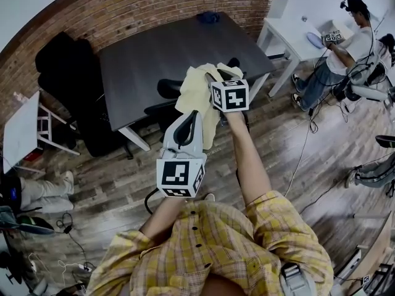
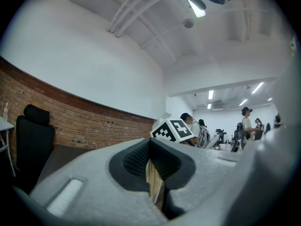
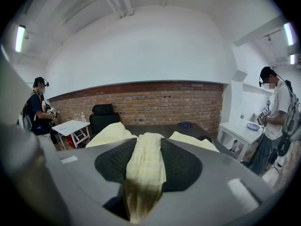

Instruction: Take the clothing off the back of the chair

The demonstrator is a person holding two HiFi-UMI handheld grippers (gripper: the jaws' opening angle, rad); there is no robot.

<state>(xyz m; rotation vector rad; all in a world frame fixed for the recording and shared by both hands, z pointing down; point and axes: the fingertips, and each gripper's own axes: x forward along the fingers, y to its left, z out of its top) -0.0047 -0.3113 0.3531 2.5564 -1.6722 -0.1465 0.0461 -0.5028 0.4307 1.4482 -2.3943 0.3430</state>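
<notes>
A pale yellow garment (image 1: 196,94) hangs bunched over the back of a black chair (image 1: 168,89) at the near edge of a dark table (image 1: 179,48). Both grippers hold it. My left gripper (image 1: 189,117) is shut on a thin fold of the garment (image 2: 151,177), which shows between its pads (image 2: 134,160). My right gripper (image 1: 217,79) sits just right of it and higher, and is shut on a thicker fold of the garment (image 3: 145,161) that drapes down between its pads (image 3: 181,164). Most of the chair is hidden under the cloth and the grippers.
A second black office chair (image 1: 65,73) stands left of the table by the brick wall. Nearby are a small white table (image 1: 21,131) at left and a white desk (image 1: 296,23) at right, where a person (image 1: 345,45) stands. Cables lie on the wooden floor (image 1: 308,134).
</notes>
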